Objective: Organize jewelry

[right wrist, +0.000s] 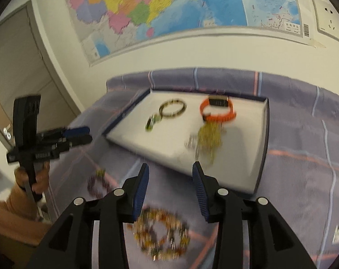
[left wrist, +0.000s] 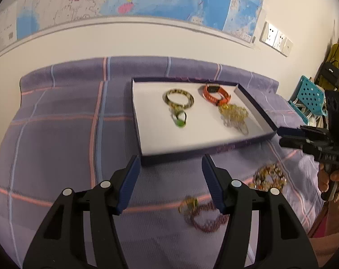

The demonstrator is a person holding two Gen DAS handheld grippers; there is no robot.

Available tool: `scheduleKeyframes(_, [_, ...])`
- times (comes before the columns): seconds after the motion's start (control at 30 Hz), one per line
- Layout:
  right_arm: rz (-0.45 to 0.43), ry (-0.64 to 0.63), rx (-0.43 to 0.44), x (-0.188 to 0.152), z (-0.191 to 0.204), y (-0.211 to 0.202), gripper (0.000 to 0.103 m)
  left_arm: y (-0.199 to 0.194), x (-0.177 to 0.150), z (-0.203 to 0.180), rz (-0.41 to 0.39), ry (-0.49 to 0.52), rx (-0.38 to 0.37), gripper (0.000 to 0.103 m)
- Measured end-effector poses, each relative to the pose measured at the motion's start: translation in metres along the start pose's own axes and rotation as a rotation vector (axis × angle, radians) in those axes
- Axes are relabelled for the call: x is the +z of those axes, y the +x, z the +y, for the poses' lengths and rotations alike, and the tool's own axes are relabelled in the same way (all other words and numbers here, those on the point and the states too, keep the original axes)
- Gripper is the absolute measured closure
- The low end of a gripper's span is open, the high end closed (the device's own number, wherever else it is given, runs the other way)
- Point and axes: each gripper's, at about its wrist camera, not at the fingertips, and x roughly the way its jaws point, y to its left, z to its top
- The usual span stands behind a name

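Looking along your left gripper (left wrist: 169, 170), you have its blue-padded jaws parted with nothing between them, hanging above the purple checked bedspread (left wrist: 57, 134) just short of the near wall of the shallow white-lined tray (left wrist: 254, 109). Inside that tray lie a mottled bangle (left wrist: 179, 98), a small ring with a green stone (left wrist: 180, 121) touching the bangle's near edge, an orange wristband (left wrist: 216, 94) and, just in front of it, a heap of gold chain (left wrist: 233, 114). Outside the tray, on the cloth, a dark red beaded bracelet (left wrist: 205, 219) with a blurred gold piece at its left side sits partly behind your right-hand finger, and an amber beaded bracelet (left wrist: 269, 177) lies further right. Your right gripper (left wrist: 290, 135) comes in from the right edge, side-on, so this view does not tell you its opening. From the right wrist, your right gripper (right wrist: 170, 177) shows its jaws apart and empty, poised over the amber beaded bracelet (right wrist: 161, 237), which lies on the bedspread (right wrist: 304, 157) near the tray's (right wrist: 262, 148) front corner. The bangle (right wrist: 172, 107), ring (right wrist: 152, 122), wristband (right wrist: 217, 109) and gold chain (right wrist: 208, 141) rest in the tray; the dark red bracelet (right wrist: 95, 185) lies to the left, beneath your left gripper (right wrist: 84, 135), which your hand (right wrist: 32, 179) grips by its handle.
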Motion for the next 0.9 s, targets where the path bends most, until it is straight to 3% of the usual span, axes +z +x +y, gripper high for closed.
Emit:
scheduleKeyframes(0.27, [0.079, -0.001, -0.072, -0.04, 0.002, 0.004, 0.066, -0.001, -0.029, -0.01, 0.036, -0.009, -0.035, 0.046])
scheduleKeyframes(0.63, [0.088, -0.022, -0.101, -0.042, 0.001, 0.02, 0.067, -0.002, -0.057, -0.028, 0.087, 0.032, -0.031, 0.046])
scheduleKeyframes(0.7, [0.092, -0.046, -0.108, -0.042, 0.004, 0.021, 0.07, -0.001, -0.06, -0.029, 0.093, 0.032, -0.032, 0.046])
scheduleKeyframes(0.77, [0.096, -0.054, -0.094, -0.043, 0.005, 0.021, 0.087, -0.001, -0.063, -0.029, 0.102, 0.032, -0.032, 0.046])
scheduleKeyframes(0.9, [0.092, -0.043, -0.081, -0.044, 0.004, 0.018, 0.093, 0.001, -0.066, -0.03, 0.113, 0.035, -0.031, 0.046])
